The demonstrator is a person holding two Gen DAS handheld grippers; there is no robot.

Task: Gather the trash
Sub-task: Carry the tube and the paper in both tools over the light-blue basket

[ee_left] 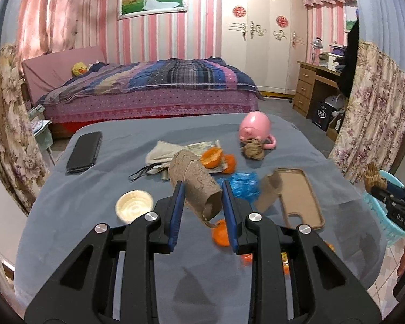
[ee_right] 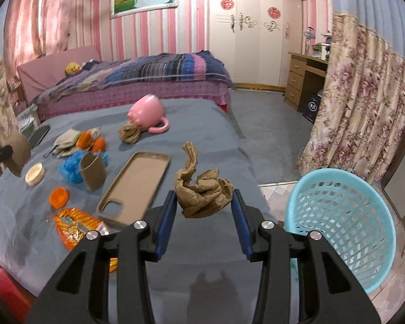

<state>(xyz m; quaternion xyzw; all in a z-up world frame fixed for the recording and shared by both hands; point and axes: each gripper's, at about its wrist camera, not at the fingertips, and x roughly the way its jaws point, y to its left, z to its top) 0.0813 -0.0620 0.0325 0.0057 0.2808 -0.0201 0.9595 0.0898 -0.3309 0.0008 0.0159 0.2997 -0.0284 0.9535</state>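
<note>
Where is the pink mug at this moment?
The pink mug lies tipped on its side at the far end of the grey table, touching a brown twine ball, with the bed behind it.

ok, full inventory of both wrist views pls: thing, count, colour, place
cardboard tube: 1, brown, in left gripper
crumpled paper: 1, brown, in right gripper
basket: 1, light blue, floor right of table
phone case: 1, tan, table centre
cardboard sleeve: 1, brown, left of case
blue tinsel: 1, beside sleeve
orange peel: several pieces, scattered on table
snack wrapper: 1, orange, near edge
bowl: 1, cream, table left
phone: 1, black, far left
mug: 1, pink, on its side, far end
twine ball: 1, brown, touching mug
cloth: 1, beige, far centre
table: 1, grey cover
left gripper: black, blue pads
right gripper: same
</note>
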